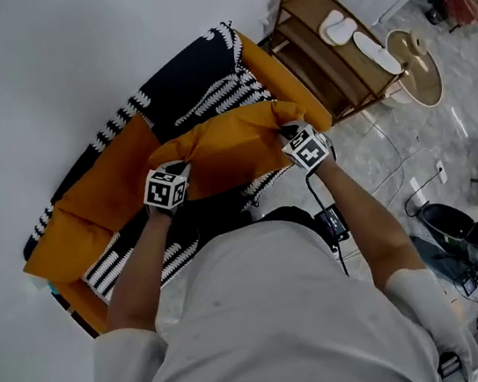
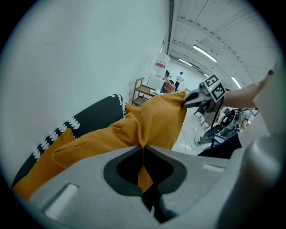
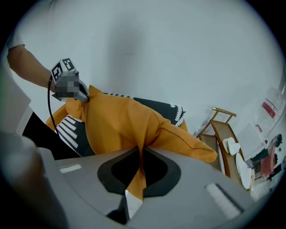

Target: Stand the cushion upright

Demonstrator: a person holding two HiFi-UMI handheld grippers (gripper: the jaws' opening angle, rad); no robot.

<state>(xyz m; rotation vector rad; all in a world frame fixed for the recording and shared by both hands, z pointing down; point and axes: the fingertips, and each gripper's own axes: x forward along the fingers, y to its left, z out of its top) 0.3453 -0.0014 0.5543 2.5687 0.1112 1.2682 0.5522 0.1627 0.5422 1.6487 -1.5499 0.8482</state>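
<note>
- The sofa [image 1: 198, 94], patterned black and white with orange pads, stands against a white wall.
- The cushion [image 1: 232, 146], orange, is held over the sofa seat, stretched between the two claws.
- A wooden rack [image 1: 324, 48] stands just beside the sofa's end.
- The left claw [image 1: 177, 166] is clamped on one cushion corner.
- The right claw [image 1: 285, 132] is clamped on the other corner.

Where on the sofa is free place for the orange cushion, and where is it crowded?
Free: the black patterned cover behind the held cushion, between the other orange cushion and the sofa's arm. Crowded: the floor at right, with cables and a wooden rack.
</note>
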